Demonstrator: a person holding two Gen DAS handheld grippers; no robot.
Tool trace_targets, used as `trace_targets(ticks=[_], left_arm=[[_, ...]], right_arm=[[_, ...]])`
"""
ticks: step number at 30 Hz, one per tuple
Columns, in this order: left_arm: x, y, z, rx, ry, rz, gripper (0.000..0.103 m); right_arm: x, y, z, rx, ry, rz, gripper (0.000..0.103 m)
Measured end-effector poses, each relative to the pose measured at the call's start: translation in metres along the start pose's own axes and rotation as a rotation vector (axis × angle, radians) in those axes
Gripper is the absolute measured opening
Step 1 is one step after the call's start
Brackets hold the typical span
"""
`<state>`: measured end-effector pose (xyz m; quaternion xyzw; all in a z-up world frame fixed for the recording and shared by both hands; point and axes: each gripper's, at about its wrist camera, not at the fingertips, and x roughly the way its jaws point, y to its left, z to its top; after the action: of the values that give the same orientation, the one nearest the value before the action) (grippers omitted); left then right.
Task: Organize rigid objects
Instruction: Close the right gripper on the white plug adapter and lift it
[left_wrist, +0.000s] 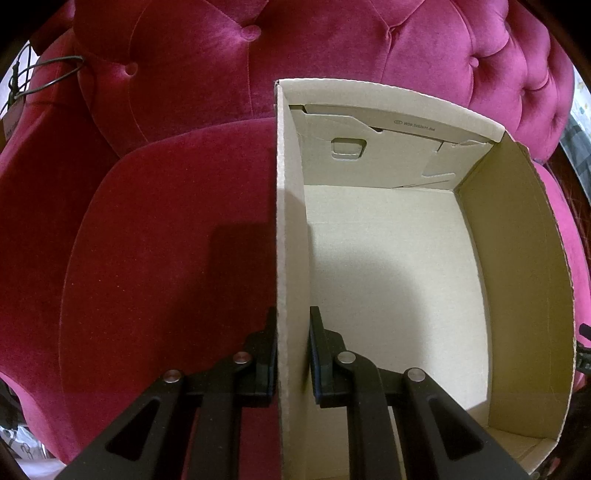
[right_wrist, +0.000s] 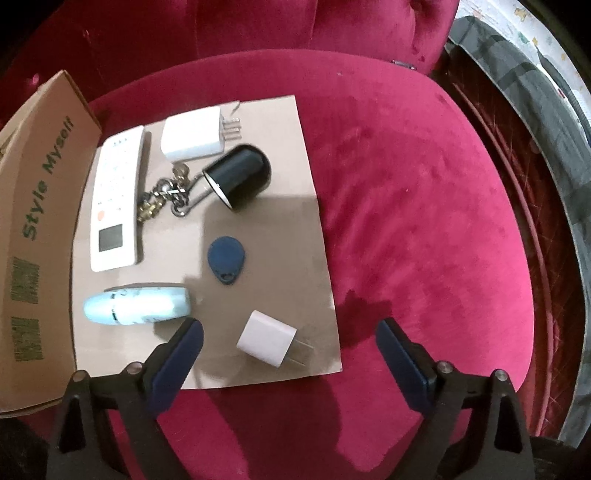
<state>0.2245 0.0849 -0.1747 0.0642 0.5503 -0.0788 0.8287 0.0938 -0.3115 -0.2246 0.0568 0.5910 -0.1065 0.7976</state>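
My left gripper (left_wrist: 292, 325) is shut on the left wall of an open, empty cardboard box (left_wrist: 388, 258), one finger outside and one inside. In the right wrist view the same box (right_wrist: 33, 236) stands at the left. Beside it a brown sheet (right_wrist: 266, 236) holds a white remote (right_wrist: 116, 201), a large white charger (right_wrist: 194, 138), a black cylinder (right_wrist: 240, 177), a key chain (right_wrist: 168, 194), a blue key fob (right_wrist: 226, 260), a light blue bottle (right_wrist: 138, 304) and a small white plug adapter (right_wrist: 269, 341). My right gripper (right_wrist: 290, 332) is open and empty above the adapter.
Everything rests on a magenta velvet armchair seat (right_wrist: 424, 229) with a tufted back (left_wrist: 258, 55). A wire hanger (left_wrist: 44, 74) shows at the far left. Grey fabric (right_wrist: 535, 110) and a dark floor lie beyond the seat's right edge.
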Motion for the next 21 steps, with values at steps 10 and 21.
trace_targets(ticks=[10,21], left_arm=[[0.001,-0.001,0.000,0.001,-0.001,0.005,0.015],[0.001,-0.001,0.000,0.002,-0.001,0.005,0.015]], right_arm=[[0.017,-0.001,-0.001,0.008,0.031,0.026,0.082],[0.029,-0.004,-0.008,0.019,0.051,0.061,0.051]])
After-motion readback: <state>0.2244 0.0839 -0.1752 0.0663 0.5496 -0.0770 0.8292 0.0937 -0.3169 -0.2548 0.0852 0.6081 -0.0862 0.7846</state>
